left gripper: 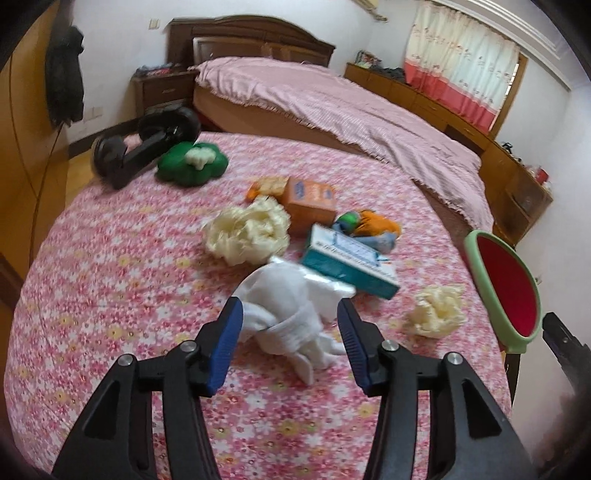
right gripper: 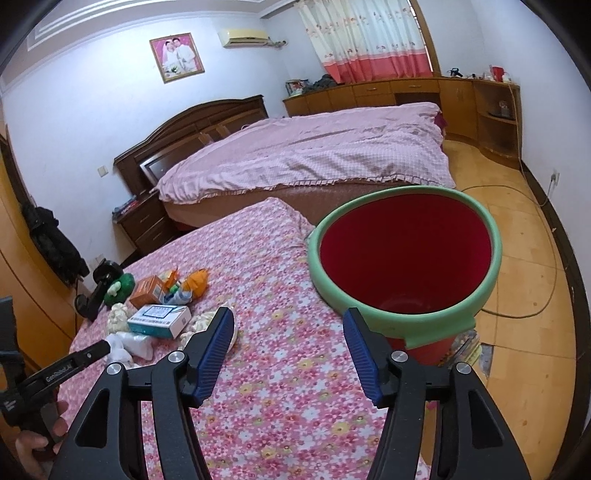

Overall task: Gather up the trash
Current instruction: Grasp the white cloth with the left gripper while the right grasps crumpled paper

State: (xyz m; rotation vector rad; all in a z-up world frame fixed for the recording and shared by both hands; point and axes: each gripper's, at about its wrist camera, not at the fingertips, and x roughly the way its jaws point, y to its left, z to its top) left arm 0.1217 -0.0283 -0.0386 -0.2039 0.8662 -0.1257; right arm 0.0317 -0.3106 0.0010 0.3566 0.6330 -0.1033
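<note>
Now the left gripper [left gripper: 290,341] stands with its jaws apart around a crumpled white tissue [left gripper: 291,314] on the floral bench [left gripper: 110,295], not pressing it. Right gripper [right gripper: 290,343] gapes empty near the red bin [right gripper: 406,258].

We see both views evenly lit by soft daylight that filters through the curtain [right gripper: 364,35] at the far window; shadows stay faint and nothing glares. The left wrist view is smeared by motion, so the trash on the bench [left gripper: 110,280] looks soft. The right wrist view is sharper. Both bend straight lines strongly and darken to black in the corners.
</note>
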